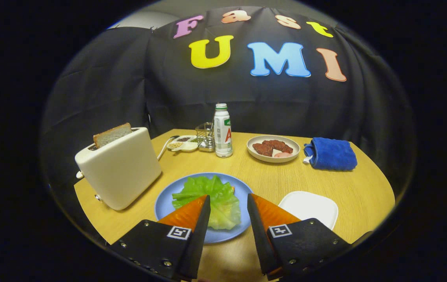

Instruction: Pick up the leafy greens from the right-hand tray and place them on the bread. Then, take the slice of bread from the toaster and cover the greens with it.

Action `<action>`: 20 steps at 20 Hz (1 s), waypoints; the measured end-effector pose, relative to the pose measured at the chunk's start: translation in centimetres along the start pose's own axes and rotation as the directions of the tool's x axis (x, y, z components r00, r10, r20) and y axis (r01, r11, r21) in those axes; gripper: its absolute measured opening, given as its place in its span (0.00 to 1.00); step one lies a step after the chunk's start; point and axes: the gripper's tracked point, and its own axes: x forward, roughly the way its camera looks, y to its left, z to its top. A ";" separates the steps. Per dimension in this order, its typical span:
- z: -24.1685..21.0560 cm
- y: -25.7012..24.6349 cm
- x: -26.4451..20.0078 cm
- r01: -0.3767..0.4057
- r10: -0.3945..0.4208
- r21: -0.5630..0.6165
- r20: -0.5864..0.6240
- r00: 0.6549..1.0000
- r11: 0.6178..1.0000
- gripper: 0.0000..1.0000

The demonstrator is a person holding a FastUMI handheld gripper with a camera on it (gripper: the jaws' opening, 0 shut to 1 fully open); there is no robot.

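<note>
Now over round blue plate (pixel 243 229) | gripper (pixel 228 197) spread, pinching nothing | crinkled green lettuce leaf (pixel 208 194) lying on plate between the fingertips, bread beneath hidden | brown bread slice (pixel 112 134) upright in cream toaster (pixel 119 170), likely next.

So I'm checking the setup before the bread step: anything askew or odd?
Nothing stands out. Leafy greens lie on the blue plate, the bread slice stands in the toaster, and the gripper is open.
</note>
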 end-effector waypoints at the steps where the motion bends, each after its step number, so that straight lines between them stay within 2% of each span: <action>1: 0.7 0.6 -0.3 -0.002 0.002 -0.008 0.029 1.000 1.000 0.58; 9: 3.7 7.2 -0.8 -0.040 0.037 0.017 0.138 0.990 0.999 0.58; 16: 6.9 15.3 -1.3 -0.137 0.128 0.032 0.208 0.970 0.990 0.58; 18: 7.1 18.3 -1.3 -0.189 0.184 0.005 0.212 0.960 0.982 0.57; 20: 7.0 19.8 -1.3 -0.199 0.200 -0.023 0.202 0.959 0.980 0.58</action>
